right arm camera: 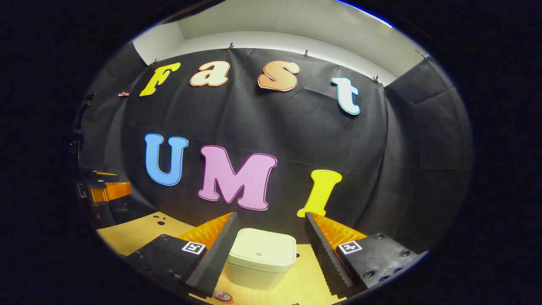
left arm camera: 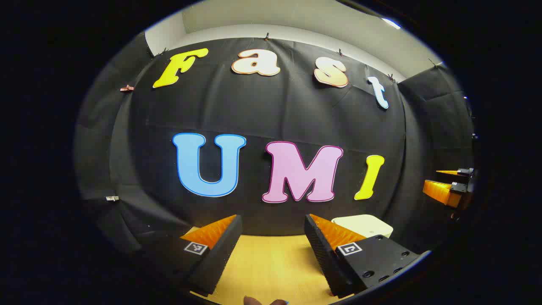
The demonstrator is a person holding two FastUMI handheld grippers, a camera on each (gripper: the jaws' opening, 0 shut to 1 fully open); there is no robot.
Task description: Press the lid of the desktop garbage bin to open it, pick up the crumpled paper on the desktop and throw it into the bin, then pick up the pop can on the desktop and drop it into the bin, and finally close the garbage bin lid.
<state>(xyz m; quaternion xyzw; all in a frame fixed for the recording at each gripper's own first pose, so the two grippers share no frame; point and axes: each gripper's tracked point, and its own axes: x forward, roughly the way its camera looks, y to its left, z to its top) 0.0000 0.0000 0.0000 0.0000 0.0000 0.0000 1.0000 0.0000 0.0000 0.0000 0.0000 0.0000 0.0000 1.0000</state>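
Fingers (right arm camera: 322, 241) spread above wooden table (right arm camera: 135, 233), bin (right arm camera: 261, 257) between, lid down.

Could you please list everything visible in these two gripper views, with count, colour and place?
bin: one, cream white, lid shut, on the table ahead of the right gripper, seen between its open fingers; its lid also shows in the left gripper view.
table: one, light wood, under both grippers.
round object: one, small, at the bottom edge of the right gripper view; too cut off to tell what it is.
left gripper: one, fingers apart, over bare table.
right gripper: one, fingers apart, facing the bin.
fingertips: a person's, at the bottom edge of the left gripper view.
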